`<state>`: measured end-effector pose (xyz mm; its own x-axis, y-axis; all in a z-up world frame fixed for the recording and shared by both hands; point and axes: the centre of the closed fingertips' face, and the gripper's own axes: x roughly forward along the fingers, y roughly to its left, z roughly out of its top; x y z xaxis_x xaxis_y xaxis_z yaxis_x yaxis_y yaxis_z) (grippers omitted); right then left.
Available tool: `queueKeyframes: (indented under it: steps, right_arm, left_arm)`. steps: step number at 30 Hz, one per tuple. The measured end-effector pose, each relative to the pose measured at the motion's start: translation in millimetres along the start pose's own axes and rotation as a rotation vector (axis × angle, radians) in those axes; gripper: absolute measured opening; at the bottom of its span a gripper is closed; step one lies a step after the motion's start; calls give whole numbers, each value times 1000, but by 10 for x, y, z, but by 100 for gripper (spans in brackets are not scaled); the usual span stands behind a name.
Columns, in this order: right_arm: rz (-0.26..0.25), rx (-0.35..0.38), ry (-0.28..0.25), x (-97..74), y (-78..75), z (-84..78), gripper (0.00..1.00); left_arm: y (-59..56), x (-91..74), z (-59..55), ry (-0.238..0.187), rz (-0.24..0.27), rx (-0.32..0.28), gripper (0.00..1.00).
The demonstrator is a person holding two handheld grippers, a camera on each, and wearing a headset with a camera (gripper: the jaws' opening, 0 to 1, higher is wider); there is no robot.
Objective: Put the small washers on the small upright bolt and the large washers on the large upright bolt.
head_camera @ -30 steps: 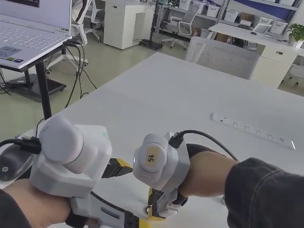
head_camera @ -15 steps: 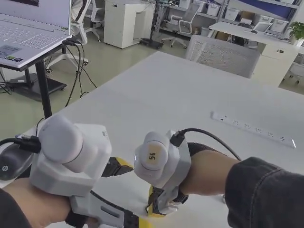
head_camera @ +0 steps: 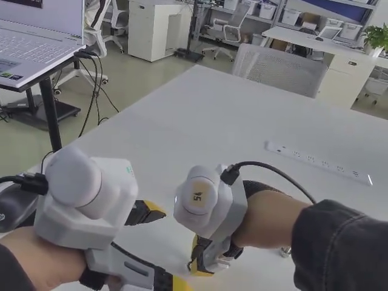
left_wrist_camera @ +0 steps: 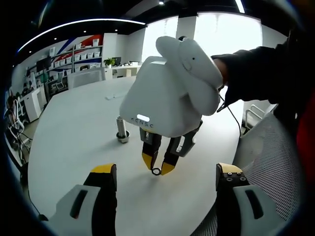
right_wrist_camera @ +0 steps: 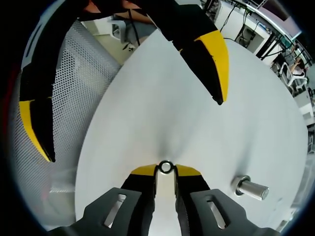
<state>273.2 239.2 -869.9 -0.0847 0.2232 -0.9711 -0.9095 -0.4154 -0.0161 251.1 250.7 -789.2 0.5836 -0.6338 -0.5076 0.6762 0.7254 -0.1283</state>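
Pinched small silver ring washer (right_wrist_camera: 160, 167) by its rim in clamped right gripper (right_wrist_camera: 166, 171), low over white table (right_wrist_camera: 256, 123), near upright steel bolt (right_wrist_camera: 251, 189). Saw left gripper (right_wrist_camera: 132, 123) gaping, empty. Probably risked a drop: thin edge grip, easy tilt at bolt top.

right tongs (left_wrist_camera: 157, 168) rolled slightly, eased rightward

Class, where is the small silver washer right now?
The small silver metal washer is pinched between the right tool's yellow tips, low centre in the right gripper view, left of the upright steel bolt.
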Motion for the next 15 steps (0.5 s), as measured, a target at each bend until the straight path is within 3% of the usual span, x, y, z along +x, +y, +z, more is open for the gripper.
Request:
queueKeyframes:
  steps: [15]
  right_arm:
    - [-45, 89, -18, -333, 60, -316, 14]
  left_arm:
    - [80, 48, -9, 8, -6, -11, 83]
